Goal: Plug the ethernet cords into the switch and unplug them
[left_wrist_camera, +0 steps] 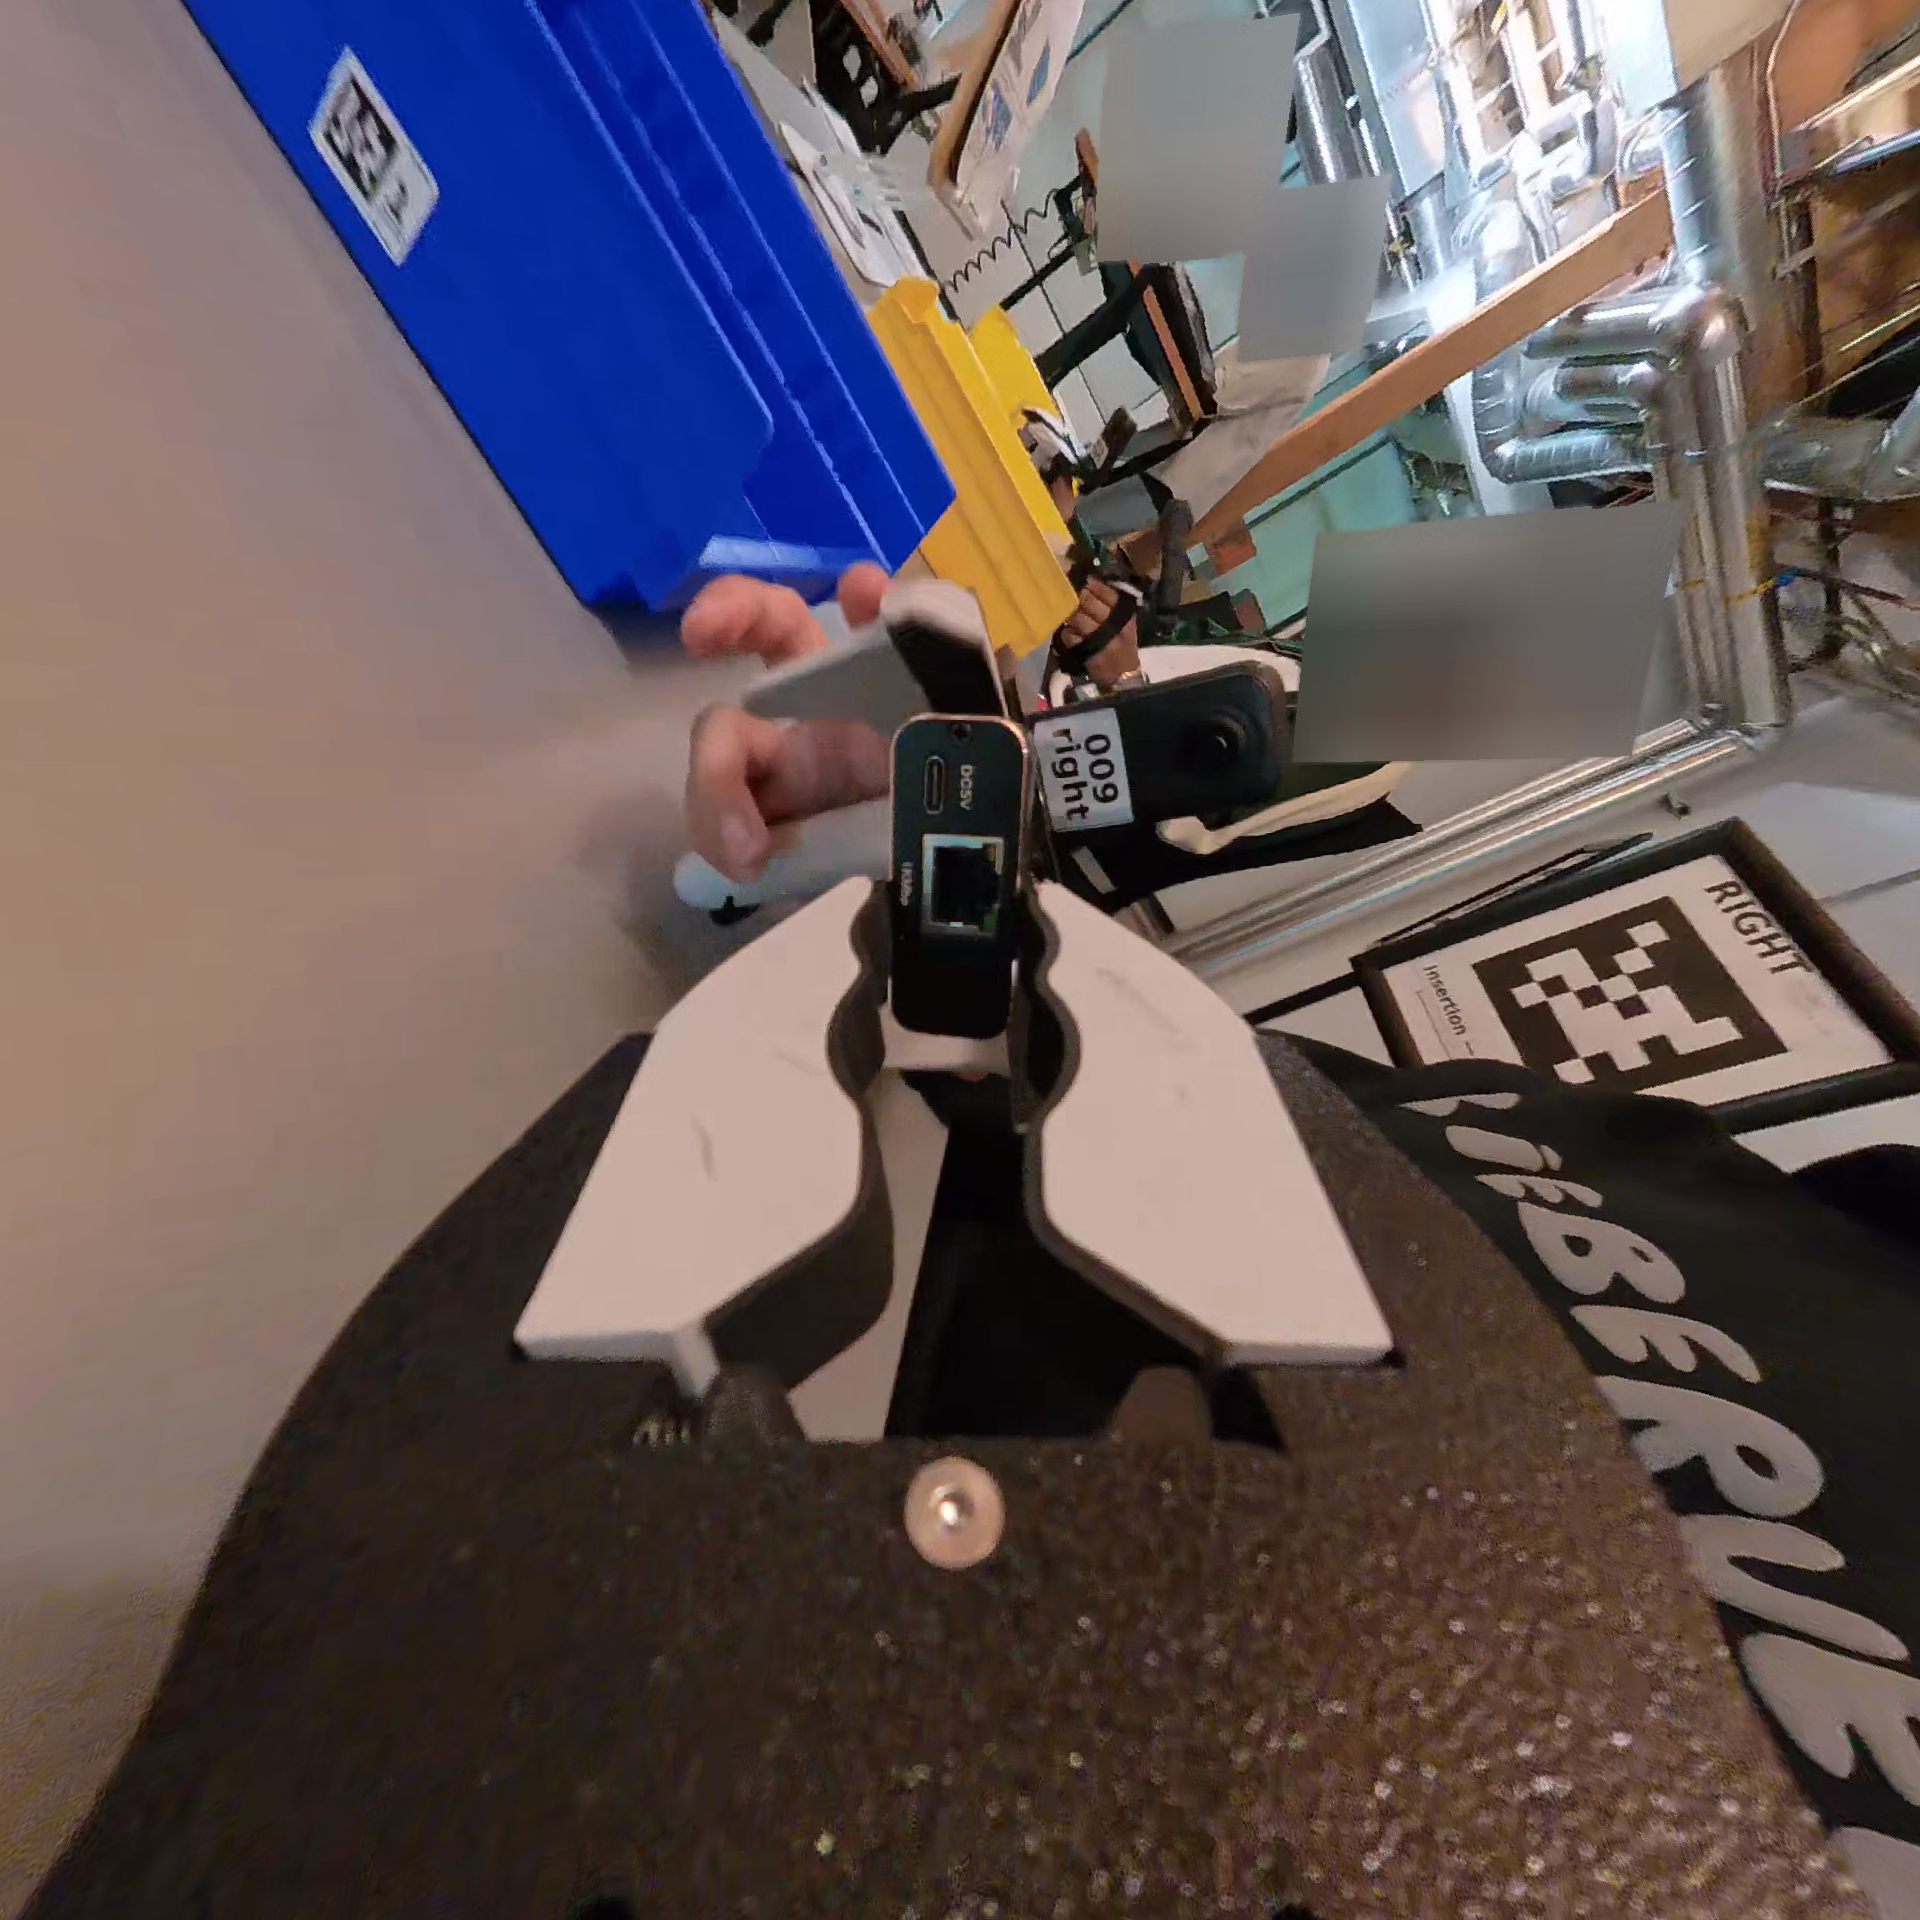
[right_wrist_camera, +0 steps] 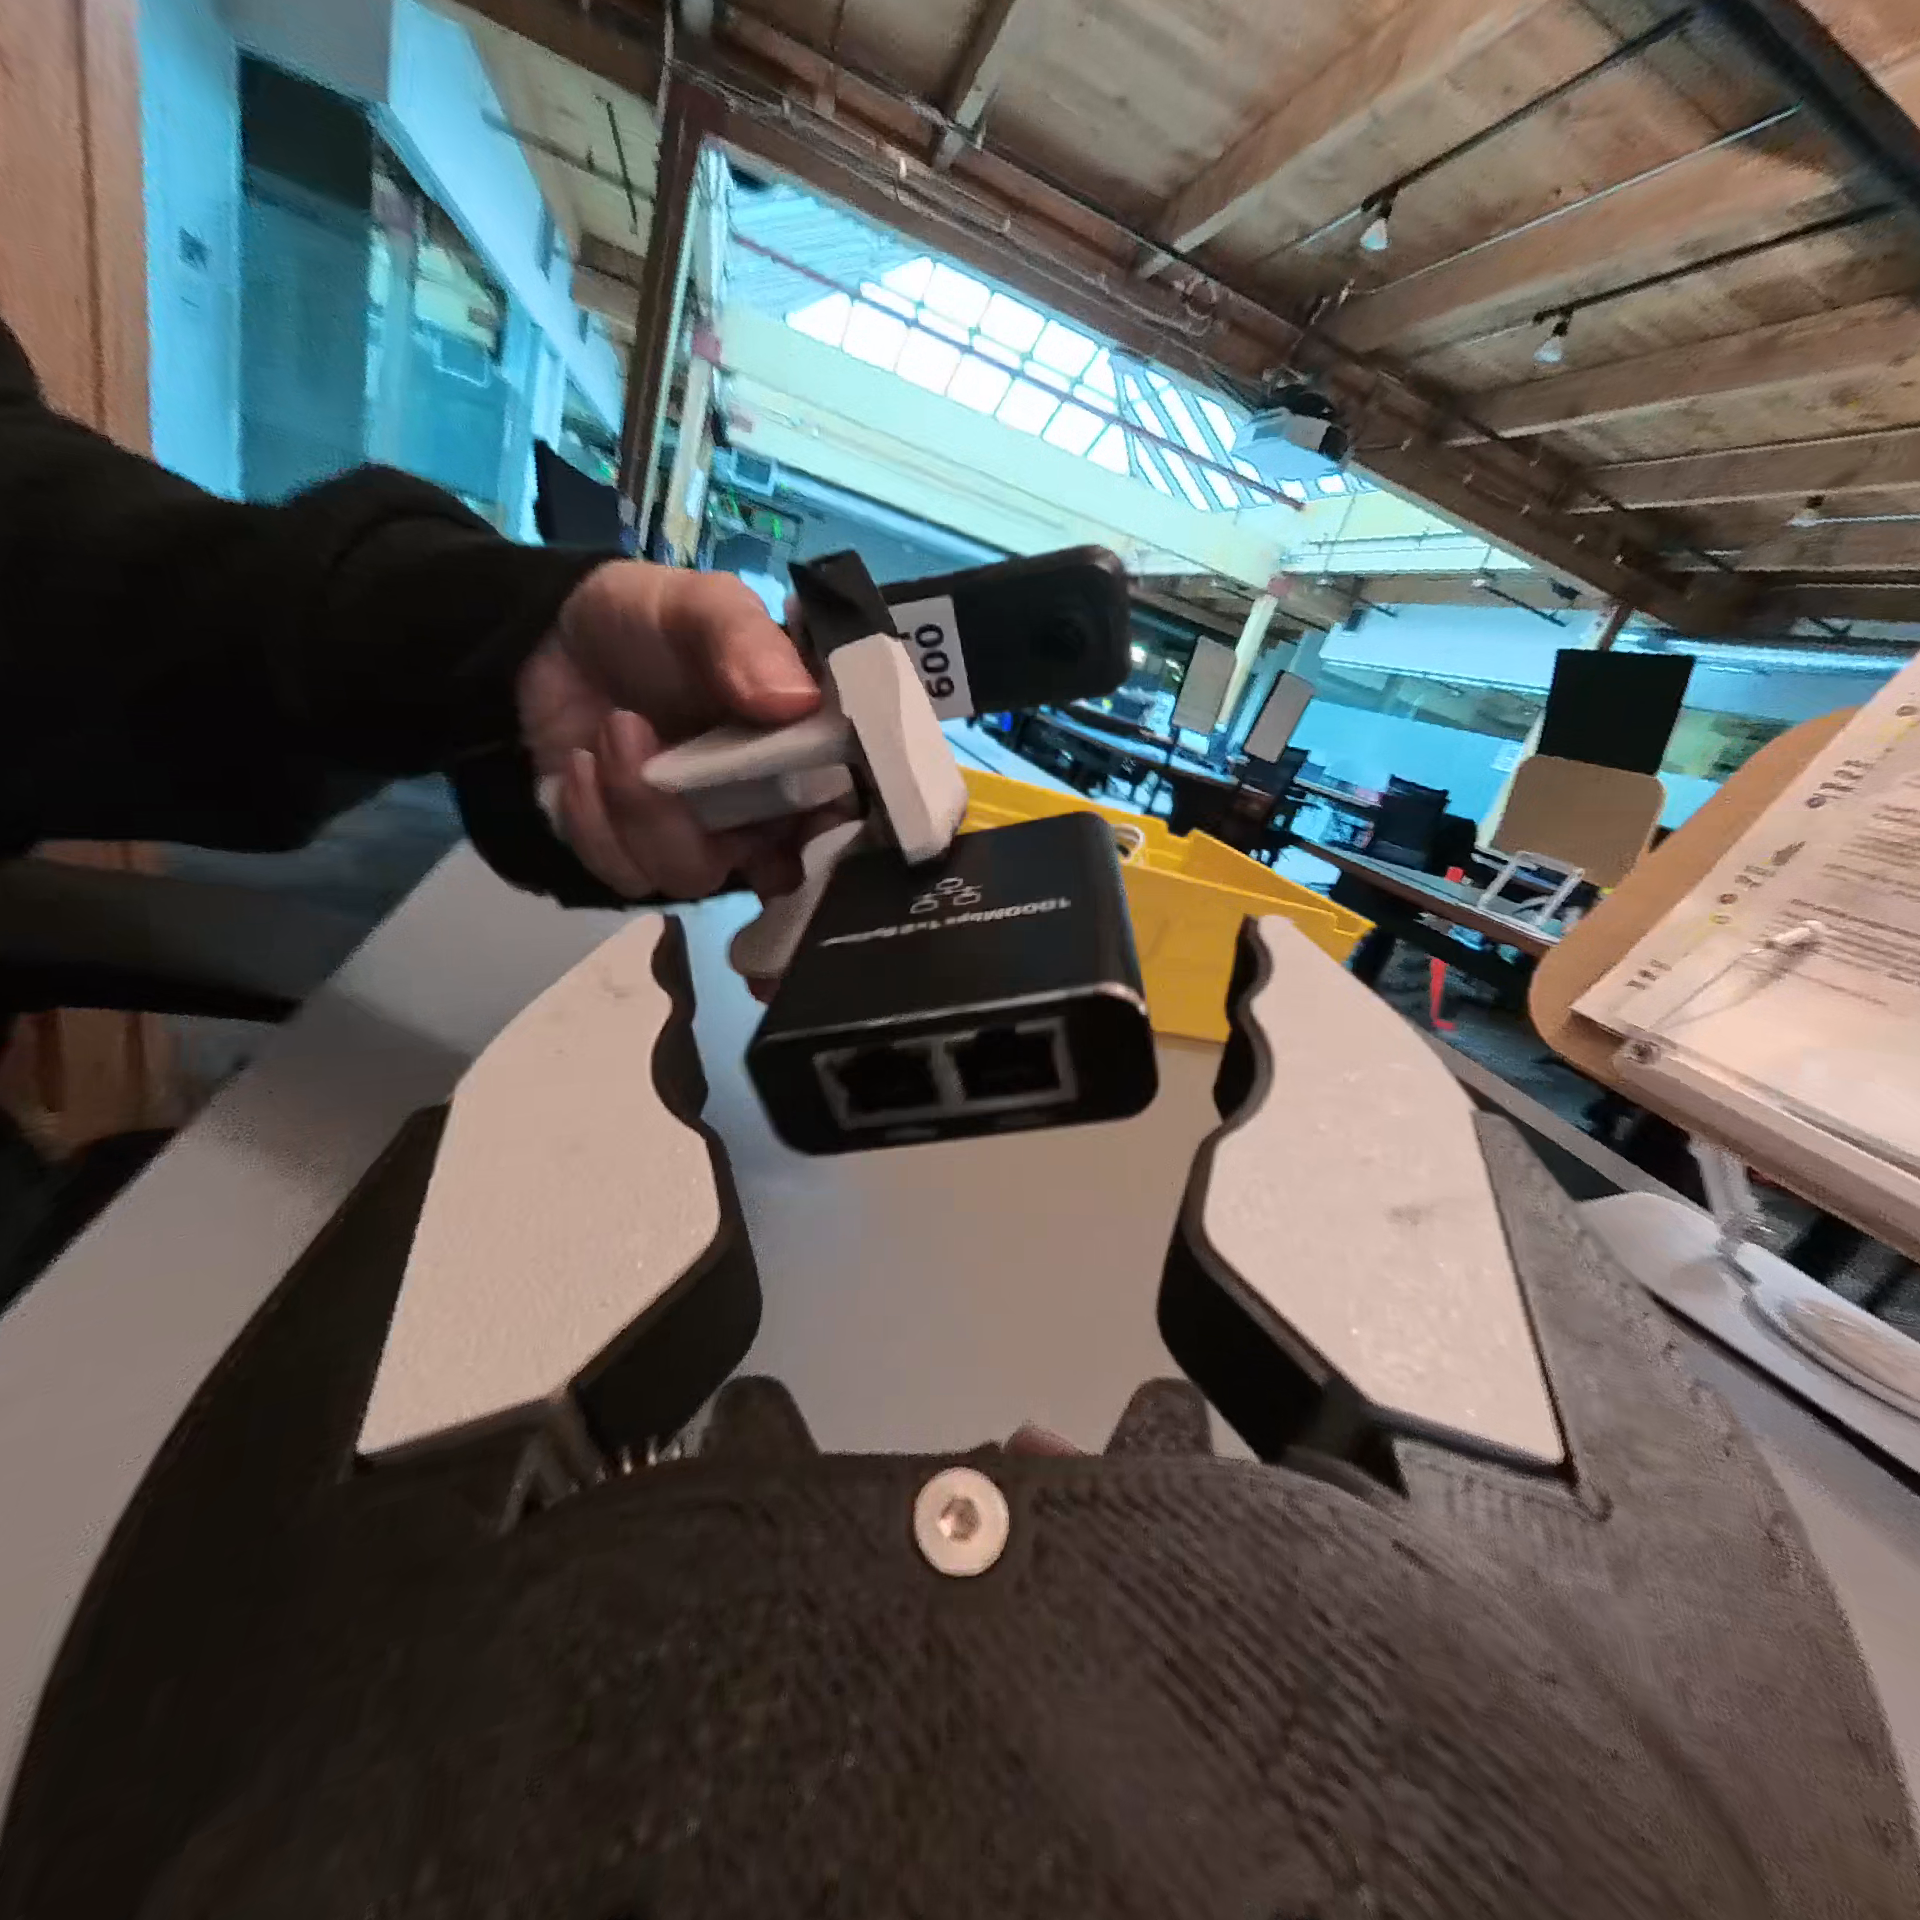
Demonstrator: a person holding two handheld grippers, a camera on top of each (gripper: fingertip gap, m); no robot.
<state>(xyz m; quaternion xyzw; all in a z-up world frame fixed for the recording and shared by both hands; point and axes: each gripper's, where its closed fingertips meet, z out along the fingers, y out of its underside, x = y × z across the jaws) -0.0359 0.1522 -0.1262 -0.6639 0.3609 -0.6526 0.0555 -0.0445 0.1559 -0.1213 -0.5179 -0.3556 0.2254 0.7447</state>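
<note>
A small black switch (left_wrist_camera: 954, 894) is clamped between my left gripper's (left_wrist_camera: 951, 920) two white fingers and held off the table. In the left wrist view its end with one empty ethernet port faces me. In the right wrist view the switch (right_wrist_camera: 977, 935) shows its other end, with two empty ports (right_wrist_camera: 940, 1072). There, one of the left gripper's fingers (right_wrist_camera: 902, 758) presses on the switch's top. My right gripper (right_wrist_camera: 961, 961) is wide open and empty, just in front of the two-port end. No ethernet cord is in view.
A blue bin (left_wrist_camera: 582, 291) and a yellow bin (left_wrist_camera: 977, 447) stand on the white table (right_wrist_camera: 935, 1299). A framed marker card (left_wrist_camera: 1621, 977) lies nearby. A clipboard with papers (right_wrist_camera: 1745, 935) stands on the right. The right gripper's camera (left_wrist_camera: 1195, 748) faces the left one.
</note>
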